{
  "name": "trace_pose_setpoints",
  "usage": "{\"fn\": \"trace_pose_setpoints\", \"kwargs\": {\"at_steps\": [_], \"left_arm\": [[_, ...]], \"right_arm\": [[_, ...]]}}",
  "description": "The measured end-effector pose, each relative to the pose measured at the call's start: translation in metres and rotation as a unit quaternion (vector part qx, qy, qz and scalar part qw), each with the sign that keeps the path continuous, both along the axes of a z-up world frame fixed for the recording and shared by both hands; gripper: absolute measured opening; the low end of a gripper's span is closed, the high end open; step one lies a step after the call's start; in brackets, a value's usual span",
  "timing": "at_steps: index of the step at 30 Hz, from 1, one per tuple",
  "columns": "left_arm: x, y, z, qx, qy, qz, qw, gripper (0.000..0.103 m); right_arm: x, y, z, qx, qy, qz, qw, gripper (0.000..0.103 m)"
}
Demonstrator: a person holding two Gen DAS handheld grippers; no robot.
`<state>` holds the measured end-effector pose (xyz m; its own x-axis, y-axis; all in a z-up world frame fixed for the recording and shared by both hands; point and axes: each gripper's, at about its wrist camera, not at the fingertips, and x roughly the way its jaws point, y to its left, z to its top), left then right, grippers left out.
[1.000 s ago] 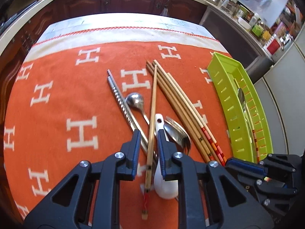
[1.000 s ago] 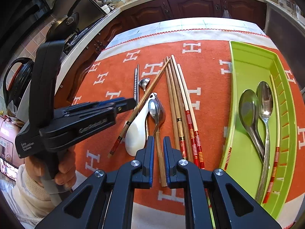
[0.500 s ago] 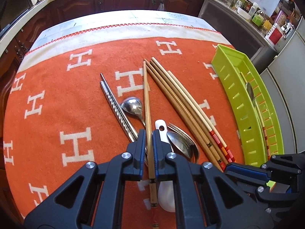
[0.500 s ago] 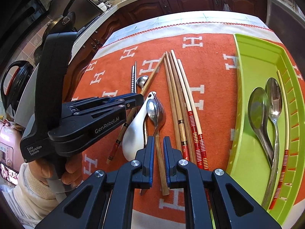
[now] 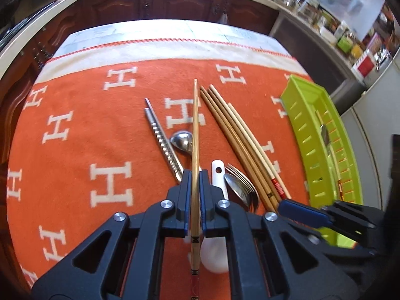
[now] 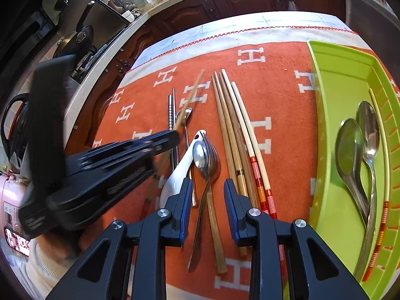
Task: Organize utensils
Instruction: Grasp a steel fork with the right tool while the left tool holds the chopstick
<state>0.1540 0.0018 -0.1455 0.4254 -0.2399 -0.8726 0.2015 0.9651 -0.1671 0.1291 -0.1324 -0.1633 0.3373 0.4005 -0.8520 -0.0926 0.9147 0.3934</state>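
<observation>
**A:** So, what is on the table?

**B:** An orange cloth (image 5: 75, 150) patterned with white H letters covers it. A heap of utensils lies in the middle, and a lime-green tray (image 6: 332, 125) sits along the right edge of the cloth.

**A:** What does the left gripper (image 5: 195, 190) hold?

**B:** Its jaws are clenched on a single wooden chopstick (image 5: 195, 135). The stick runs straight forward between the fingers, its tip pointing away over the cloth and its red patterned end trailing back under the gripper. In the right wrist view this gripper is blurred.

**A:** And the right gripper (image 6: 208, 195)?

**B:** Its jaws are spread apart and hold nothing. They hang over the handle of a metal spoon (image 6: 203, 160), which lies against a white ceramic spoon (image 6: 182, 165).

**A:** What else is in the heap?

**B:** Ridged metal chopsticks (image 5: 162, 142) and a small metal ladle-shaped spoon (image 5: 181, 141) lie to the left. A bundle of wooden chopsticks (image 6: 237, 135), some with red banded ends, lies to the right.

**A:** Is anything in the tray?

**B:** Two metal spoons (image 6: 357, 150) rest there side by side, with a pale chopstick (image 6: 381, 140) beside them.
</observation>
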Motion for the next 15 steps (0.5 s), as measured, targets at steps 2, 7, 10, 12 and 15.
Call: {"fn": "trace_pose_setpoints", "kwargs": {"at_steps": [2,7,10,12,15], "left_arm": [[-0.007,0.008,0.006,-0.007,-0.001,0.006,1.0,0.004],[-0.023,0.022,0.015,-0.018,0.002,0.014,0.9997,0.004],[-0.034,0.027,0.018,-0.024,0.005,0.015,0.9996,0.004],[-0.041,0.028,0.02,-0.029,0.008,0.015,0.9994,0.004],[-0.048,0.027,0.023,-0.034,0.007,0.01,0.9993,0.004]], "right_arm": [[0.003,0.004,-0.002,-0.008,-0.004,0.001,1.0,0.026],[0.009,0.017,-0.012,-0.03,-0.007,0.009,0.999,0.018],[0.013,0.021,-0.021,-0.035,-0.002,0.008,0.999,0.014],[0.013,0.023,-0.025,-0.044,-0.003,0.006,0.999,0.011],[0.013,0.022,-0.025,-0.041,-0.005,-0.001,0.999,0.008]]}}
